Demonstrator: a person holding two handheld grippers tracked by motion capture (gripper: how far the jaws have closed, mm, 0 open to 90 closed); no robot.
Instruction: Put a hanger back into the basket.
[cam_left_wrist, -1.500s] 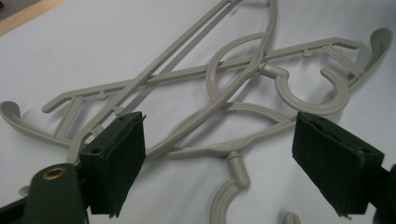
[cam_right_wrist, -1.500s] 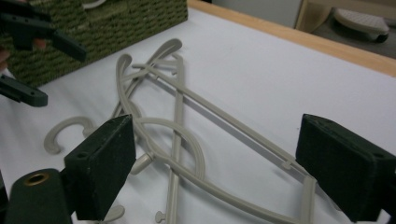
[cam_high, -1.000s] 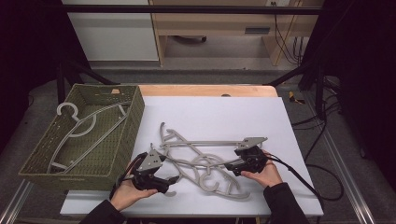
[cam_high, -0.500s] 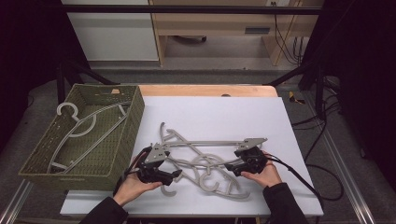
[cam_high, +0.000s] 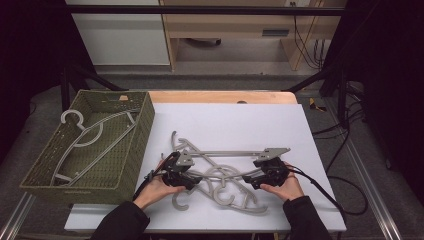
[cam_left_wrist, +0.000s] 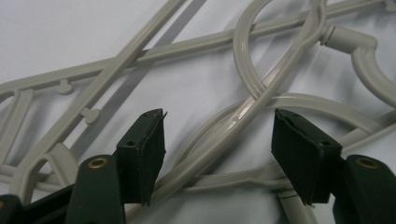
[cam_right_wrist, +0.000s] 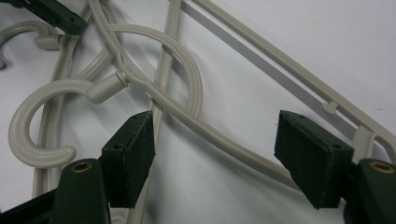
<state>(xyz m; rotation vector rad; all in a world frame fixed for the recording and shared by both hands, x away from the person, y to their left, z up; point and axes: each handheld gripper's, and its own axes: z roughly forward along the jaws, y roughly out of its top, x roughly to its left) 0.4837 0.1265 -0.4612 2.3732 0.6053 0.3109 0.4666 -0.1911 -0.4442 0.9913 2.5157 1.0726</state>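
Observation:
Several grey plastic hangers (cam_high: 226, 153) lie tangled on the white table. My left gripper (cam_high: 196, 180) is low over the pile's left side. In the left gripper view it (cam_left_wrist: 219, 116) straddles a curved hanger arm (cam_left_wrist: 243, 116); its jaws have just been closing, and the pads stand clear of the arm. My right gripper (cam_high: 248, 180) sits at the pile's right side. In the right gripper view it (cam_right_wrist: 215, 121) is open around another hanger's arm (cam_right_wrist: 224, 137), next to a hook (cam_right_wrist: 32, 116), with its pads apart from the plastic.
A green woven basket (cam_high: 139, 145) stands at the table's left with two grey hangers (cam_high: 95, 135) inside. A wooden strip (cam_high: 220, 96) runs along the far table edge. Cables (cam_high: 325, 190) trail to the right. Bare white tabletop (cam_high: 235, 120) lies beyond the pile.
My left hand has slid right and down onto the hanger pile, and its jaws have narrowed around a hanger arm. The right hand and the hangers have stayed put.

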